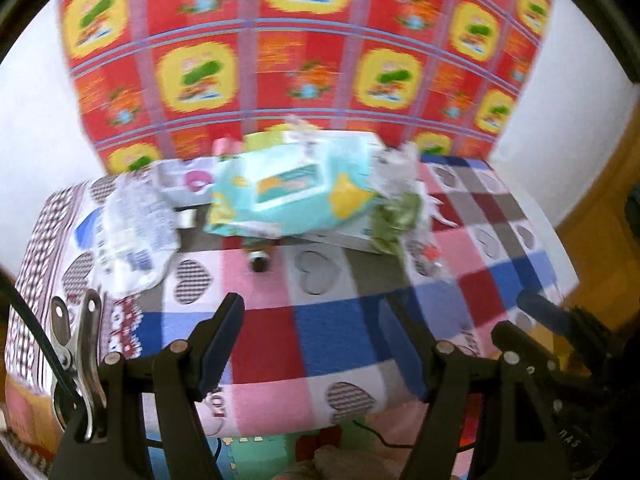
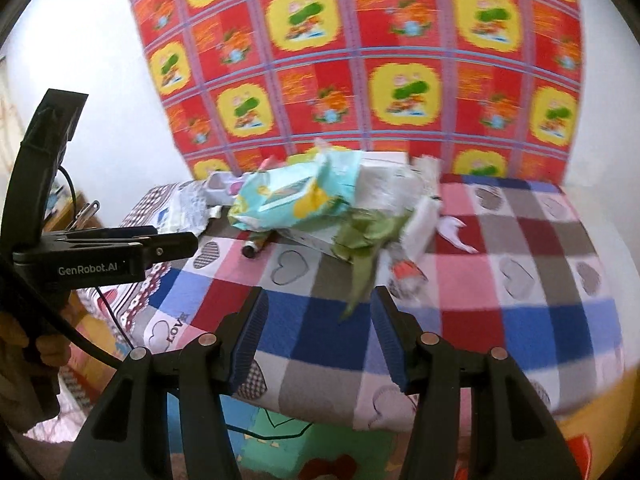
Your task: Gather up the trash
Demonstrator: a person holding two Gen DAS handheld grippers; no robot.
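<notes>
Trash heap at back of counter (image 1: 320, 332), against hanging cloth (image 1: 304, 48). Wipes pack (image 1: 288, 196) on top of heap, box (image 1: 344, 236) under it. Crumpled wrapper (image 1: 132, 232) left of pack. Leafy scrap (image 2: 360, 240) right of pack, hanging toward front. Paper scraps (image 2: 424, 216) right of that. Small tube (image 1: 260, 260) just before heap. Clip (image 1: 80, 360) at near left edge.

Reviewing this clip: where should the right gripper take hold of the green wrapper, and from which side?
Probably its loose tail. The green wrapper trails a thin strip toward the table's near edge, clear of the pile, ahead of the open right gripper. Come from the near side, fingers straddling the strip.
</notes>
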